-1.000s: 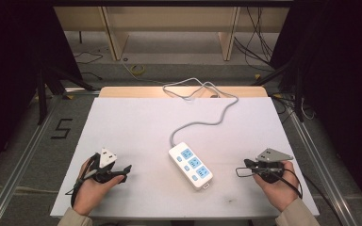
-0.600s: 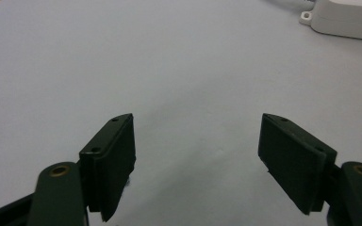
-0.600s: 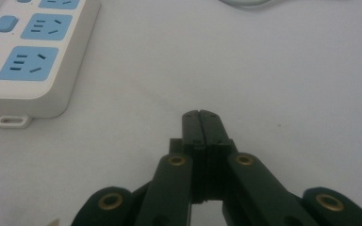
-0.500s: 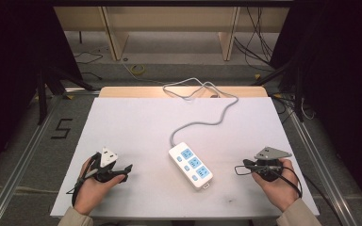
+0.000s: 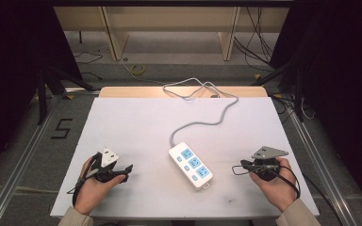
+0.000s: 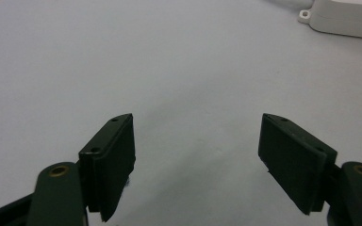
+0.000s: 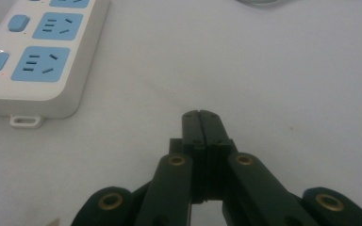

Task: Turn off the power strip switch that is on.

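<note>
A white power strip (image 5: 191,165) with blue sockets lies near the middle of the white table (image 5: 136,122), its grey cable (image 5: 207,110) running to the far edge. My left gripper (image 5: 122,173) rests at the front left, jaws wide open over bare table (image 6: 195,136). One corner of the power strip (image 6: 344,19) shows at the upper right in the left gripper view. My right gripper (image 5: 243,165) rests at the front right, pointing toward the strip, its jaws pressed together with nothing between them (image 7: 201,117). The power strip (image 7: 42,52) lies to the upper left in the right gripper view.
The table's front edge runs just below both hands. A wooden board (image 5: 122,92) borders the far edge. Metal rails (image 5: 19,169) flank the table, and loose cables (image 5: 136,69) lie on the floor beyond.
</note>
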### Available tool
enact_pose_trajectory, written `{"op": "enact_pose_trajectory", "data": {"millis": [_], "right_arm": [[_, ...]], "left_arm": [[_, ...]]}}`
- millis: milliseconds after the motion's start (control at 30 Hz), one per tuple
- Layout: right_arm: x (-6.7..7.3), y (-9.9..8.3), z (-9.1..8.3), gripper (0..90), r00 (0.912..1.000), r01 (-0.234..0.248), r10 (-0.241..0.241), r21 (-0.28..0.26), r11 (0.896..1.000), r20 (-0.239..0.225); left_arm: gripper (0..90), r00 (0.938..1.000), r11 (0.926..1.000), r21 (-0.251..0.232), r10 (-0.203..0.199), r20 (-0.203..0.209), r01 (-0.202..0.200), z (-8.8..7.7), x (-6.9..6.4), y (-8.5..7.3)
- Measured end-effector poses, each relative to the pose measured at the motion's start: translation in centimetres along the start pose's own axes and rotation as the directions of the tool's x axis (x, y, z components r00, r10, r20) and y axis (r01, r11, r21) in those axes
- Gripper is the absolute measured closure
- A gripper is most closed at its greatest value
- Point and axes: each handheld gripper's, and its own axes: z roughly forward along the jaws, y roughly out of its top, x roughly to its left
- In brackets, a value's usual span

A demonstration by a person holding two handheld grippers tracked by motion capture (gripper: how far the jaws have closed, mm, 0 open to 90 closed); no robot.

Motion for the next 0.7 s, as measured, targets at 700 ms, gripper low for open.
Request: {"op": "enact_pose_trajectory", "data": {"millis": [700], "right_arm": [[0.53, 0.87, 0.13, 90.0, 0.9997, 0.017, -0.016, 0.038, 0.999, -0.018]], "left_arm": [[27.6, 1.0000, 1.0000, 0.004, 0.007, -0.007, -0.007, 0.04, 0.01, 0.01]]}}
